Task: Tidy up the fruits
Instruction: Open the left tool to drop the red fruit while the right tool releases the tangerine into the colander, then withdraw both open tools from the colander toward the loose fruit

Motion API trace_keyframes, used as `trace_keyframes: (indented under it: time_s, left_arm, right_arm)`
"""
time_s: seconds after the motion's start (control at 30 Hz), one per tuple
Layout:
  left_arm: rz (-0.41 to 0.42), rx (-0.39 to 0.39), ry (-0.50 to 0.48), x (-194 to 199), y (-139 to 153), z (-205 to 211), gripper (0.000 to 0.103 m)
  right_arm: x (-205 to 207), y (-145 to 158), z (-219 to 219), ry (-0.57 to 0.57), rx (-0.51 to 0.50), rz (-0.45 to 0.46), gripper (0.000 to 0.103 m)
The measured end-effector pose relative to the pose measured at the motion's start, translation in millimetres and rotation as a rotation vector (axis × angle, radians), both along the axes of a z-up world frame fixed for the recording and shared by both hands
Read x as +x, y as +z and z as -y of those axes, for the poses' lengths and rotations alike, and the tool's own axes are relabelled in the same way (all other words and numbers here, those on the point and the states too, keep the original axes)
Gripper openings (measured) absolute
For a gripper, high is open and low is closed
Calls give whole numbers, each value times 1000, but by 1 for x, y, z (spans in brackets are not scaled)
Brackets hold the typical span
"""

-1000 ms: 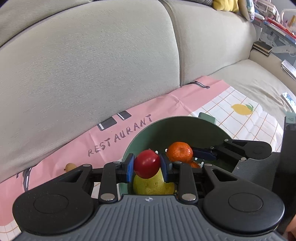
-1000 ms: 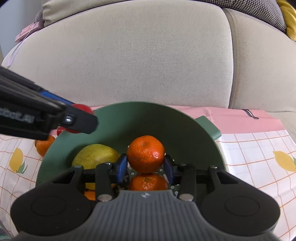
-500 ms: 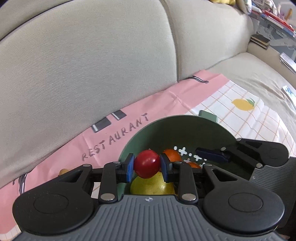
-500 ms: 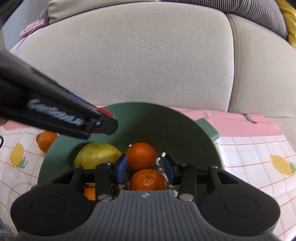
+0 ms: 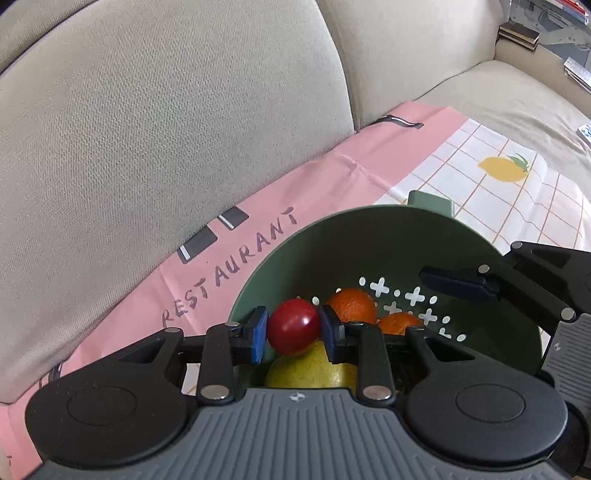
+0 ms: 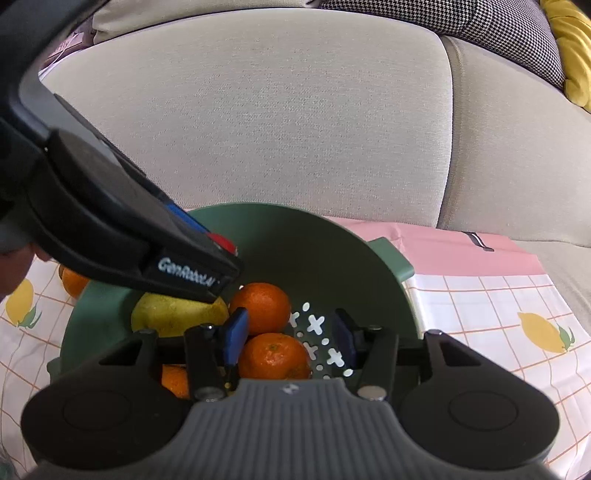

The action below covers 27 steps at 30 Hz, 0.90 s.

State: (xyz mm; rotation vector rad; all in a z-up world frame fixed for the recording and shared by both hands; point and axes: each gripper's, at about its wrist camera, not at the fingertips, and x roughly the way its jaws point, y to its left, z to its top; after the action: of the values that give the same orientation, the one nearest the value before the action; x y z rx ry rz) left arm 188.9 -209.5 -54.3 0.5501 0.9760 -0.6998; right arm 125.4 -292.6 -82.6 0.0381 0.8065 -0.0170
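Observation:
A green perforated bowl (image 5: 369, 240) (image 6: 325, 243) sits on a pink and checked cloth on the sofa seat. It holds a yellow pear (image 5: 314, 371) (image 6: 177, 317) and several oranges (image 5: 352, 304) (image 6: 264, 306). My left gripper (image 5: 293, 330) is shut on a small red fruit (image 5: 293, 326), held just above the pear inside the bowl; it also shows in the right wrist view (image 6: 221, 242). My right gripper (image 6: 291, 334) is open and empty above the oranges, and its fingers (image 5: 458, 286) reach in from the right in the left wrist view.
One orange (image 6: 74, 282) lies on the cloth (image 5: 517, 206) left of the bowl. The sofa backrest (image 5: 184, 129) rises close behind the bowl. Books and clutter (image 5: 517, 31) stand beyond the sofa's right end.
My right gripper opened and let go of an orange, which now rests in the bowl. My left gripper moved lower into the bowl with the red fruit.

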Motion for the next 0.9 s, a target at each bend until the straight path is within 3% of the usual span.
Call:
trace_keyframes:
  time_s: [0.47, 0.53, 0.9]
  left_arm:
    - [29, -48, 53, -14, 26, -30, 39]
    - [41, -65, 78, -20, 34, -39, 39]
    - [189, -84, 208, -59, 87, -107, 44]
  right_arm:
    - [-10, 4, 4, 0, 22, 26, 49]
    - [-13, 6, 4, -1, 23, 30, 57]
    - [-42, 37, -7, -51, 88, 67, 65]
